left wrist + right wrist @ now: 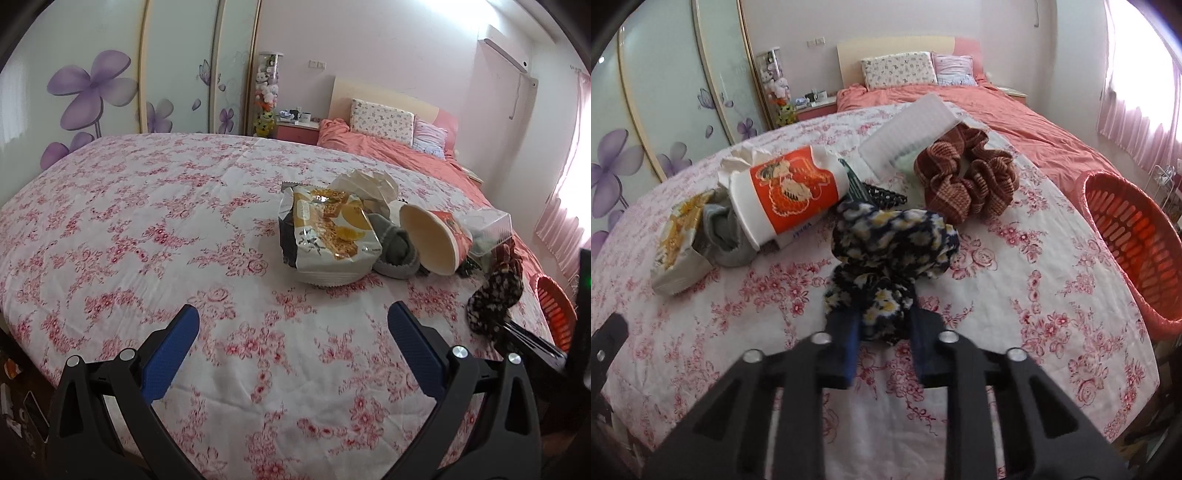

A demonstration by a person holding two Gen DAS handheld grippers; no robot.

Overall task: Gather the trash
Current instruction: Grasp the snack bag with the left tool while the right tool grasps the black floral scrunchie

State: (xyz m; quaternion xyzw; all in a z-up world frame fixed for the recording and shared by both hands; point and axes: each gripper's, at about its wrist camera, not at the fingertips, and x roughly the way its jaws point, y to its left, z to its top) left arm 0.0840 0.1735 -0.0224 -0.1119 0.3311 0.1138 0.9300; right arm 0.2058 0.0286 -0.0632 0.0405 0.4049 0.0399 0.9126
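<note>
pink floral bedding (129,229) covers a wide bed in a bedroom with flower-printed wardrobe doors. near its right edge lies a heap: a snack bag (325,229), a grey sock (395,247), a tipped paper cup (786,192), crumpled tissue (369,184), a clear plastic box (912,136), a brown scrunchie (967,177) and a dark floral scrunchie (890,251).

the right gripper (882,332) has its jaws pinched on the near end of the dark scrunchie, which runs straight away from it toward the cup. the orange basket (1137,243) stands off the bed's right edge, well to the right of that gripper, so the right hand looks best placed to reach it.

the left gripper (291,332) hovers spread and empty, with the snack bag ahead and slightly right. the cup lies on its side, long axis across, mouth toward the left.
</note>
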